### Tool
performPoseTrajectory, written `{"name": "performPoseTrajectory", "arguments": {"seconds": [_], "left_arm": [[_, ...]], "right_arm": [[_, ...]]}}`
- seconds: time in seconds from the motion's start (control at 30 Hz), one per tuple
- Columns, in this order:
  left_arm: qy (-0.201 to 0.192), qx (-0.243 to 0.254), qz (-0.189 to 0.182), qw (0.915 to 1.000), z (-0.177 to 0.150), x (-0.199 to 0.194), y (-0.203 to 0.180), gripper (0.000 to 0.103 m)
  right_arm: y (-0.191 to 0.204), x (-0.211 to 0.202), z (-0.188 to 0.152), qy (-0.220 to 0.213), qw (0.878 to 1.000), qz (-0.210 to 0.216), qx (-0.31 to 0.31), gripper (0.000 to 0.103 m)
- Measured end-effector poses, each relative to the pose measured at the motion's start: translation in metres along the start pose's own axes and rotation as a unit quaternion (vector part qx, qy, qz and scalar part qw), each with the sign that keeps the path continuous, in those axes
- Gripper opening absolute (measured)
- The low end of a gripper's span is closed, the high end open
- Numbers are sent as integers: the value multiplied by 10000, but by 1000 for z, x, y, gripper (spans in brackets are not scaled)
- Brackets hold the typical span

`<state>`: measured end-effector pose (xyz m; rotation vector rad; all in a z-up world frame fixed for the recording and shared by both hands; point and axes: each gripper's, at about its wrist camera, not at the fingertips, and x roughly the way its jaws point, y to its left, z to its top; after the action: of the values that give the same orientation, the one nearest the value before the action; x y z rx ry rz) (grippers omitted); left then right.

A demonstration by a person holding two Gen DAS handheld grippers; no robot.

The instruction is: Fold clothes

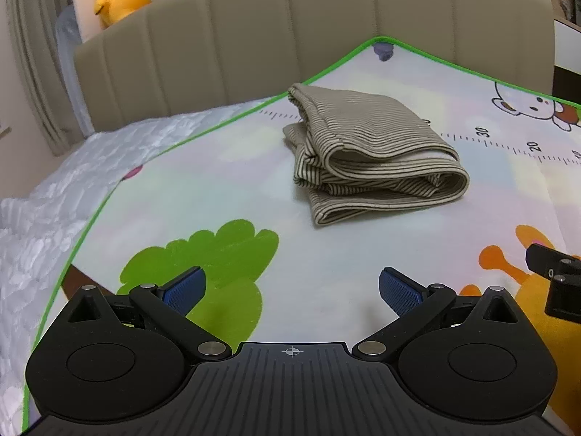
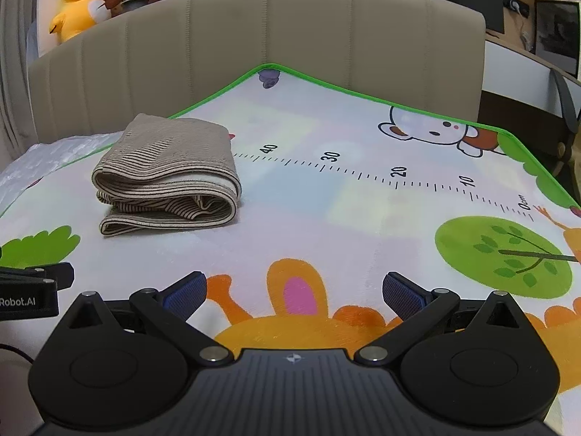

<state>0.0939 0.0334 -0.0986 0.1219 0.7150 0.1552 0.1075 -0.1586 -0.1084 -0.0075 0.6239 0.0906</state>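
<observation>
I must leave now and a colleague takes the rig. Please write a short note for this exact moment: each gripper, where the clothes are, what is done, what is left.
Left gripper: open, empty, above the mat, short of the garment.
Right gripper: open, empty, above the mat, garment ahead to its left.
Garment: striped, folded into a compact stack, lying on the mat near the headboard; neither gripper touches it.
Done: the folding looks finished.
Left: no other clothes are in view; perhaps tidy the loose edges.

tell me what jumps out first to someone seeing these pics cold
The folded striped garment sits alone on the bright cartoon play mat, toward its far left near the beige headboard. Both the left hand-held gripper and the right hand-held gripper hover open and empty in front of it. A yellow plush duck perches behind the headboard.
</observation>
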Motion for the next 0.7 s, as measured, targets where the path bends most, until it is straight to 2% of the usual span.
{"name": "performPoseTrajectory", "arguments": {"seconds": [0.37, 0.47, 0.57, 0.7], "left_arm": [[-33, 31, 21, 10000, 9, -5, -2, 103], [-86, 58, 40, 9999, 22, -15, 2, 103], [-296, 129, 214, 9992, 45, -30, 6, 103], [-324, 3, 399, 9987, 77, -53, 7, 103]], "right_arm": [[-6, -13, 6, -126, 9997, 214, -30, 103], [-12, -20, 15, -250, 9996, 151, -42, 103], [-19, -29, 32, -410, 9990, 66, 145, 103], [-25, -50, 52, -695, 9975, 9, 157, 103]]}}
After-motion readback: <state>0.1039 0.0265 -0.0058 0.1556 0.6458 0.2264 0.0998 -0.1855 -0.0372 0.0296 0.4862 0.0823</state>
